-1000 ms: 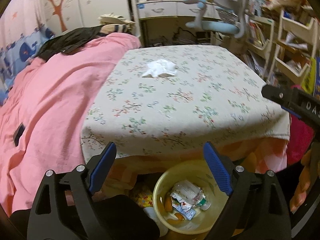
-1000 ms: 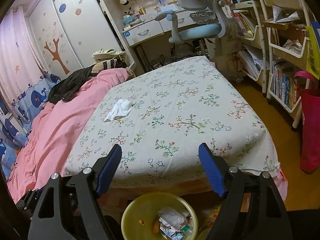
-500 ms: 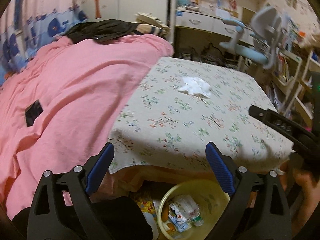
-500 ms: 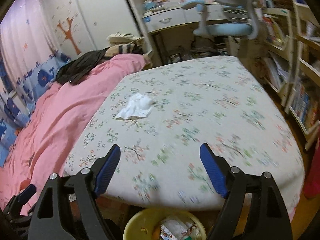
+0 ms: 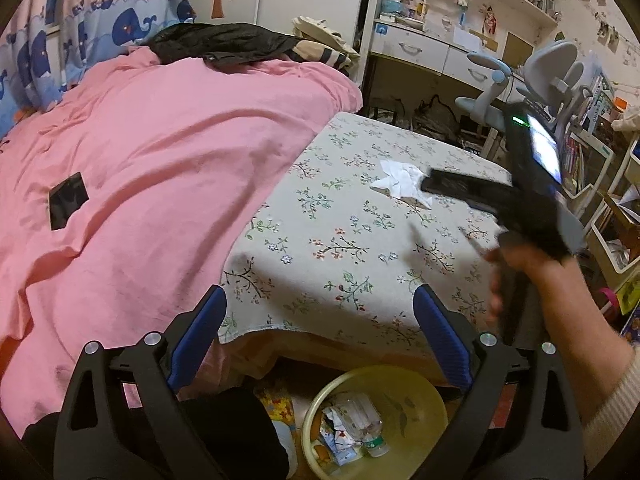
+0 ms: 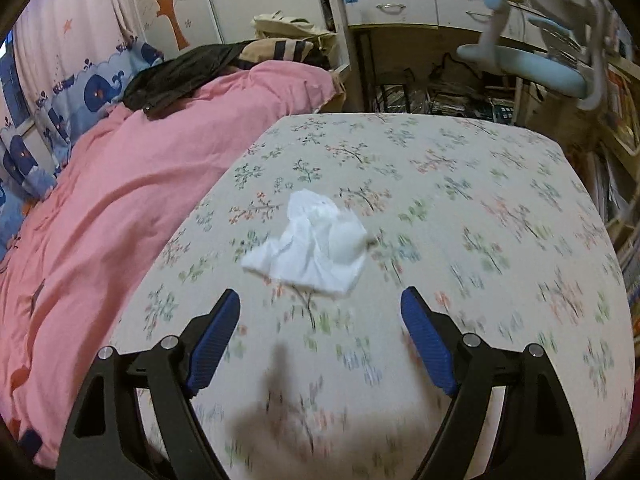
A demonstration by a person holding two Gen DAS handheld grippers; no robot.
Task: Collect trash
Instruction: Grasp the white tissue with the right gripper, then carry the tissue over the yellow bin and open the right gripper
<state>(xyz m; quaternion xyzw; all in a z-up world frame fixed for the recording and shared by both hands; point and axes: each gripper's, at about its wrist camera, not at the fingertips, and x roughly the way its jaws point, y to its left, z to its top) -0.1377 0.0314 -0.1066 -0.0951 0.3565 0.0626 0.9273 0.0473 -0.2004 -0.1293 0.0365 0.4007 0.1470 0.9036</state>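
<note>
A crumpled white tissue (image 6: 316,248) lies on the floral bedsheet (image 6: 480,200), just beyond and between the fingertips of my right gripper (image 6: 320,298), which is open and holds nothing. In the left wrist view the same tissue (image 5: 400,184) sits mid-bed, partly hidden by the right gripper's black finger, with the person's hand (image 5: 520,264) behind it. My left gripper (image 5: 320,300) hangs open and empty over the bed's near corner. Below it stands a yellow bin (image 5: 432,408) holding wrappers and a plastic bottle (image 5: 360,428).
A pink duvet (image 5: 160,160) covers the bed's left side, with a flat black object (image 5: 68,200) on it and a black jacket (image 5: 224,44) at its far end. A desk and blue-grey chair (image 6: 540,64) stand beyond the bed. Crowded shelves (image 5: 612,208) line the right.
My right gripper has swept forward over the bed up to the tissue, and the bin has dropped out of its view. The left view has rolled and shifted sideways; the right hand now crosses it.
</note>
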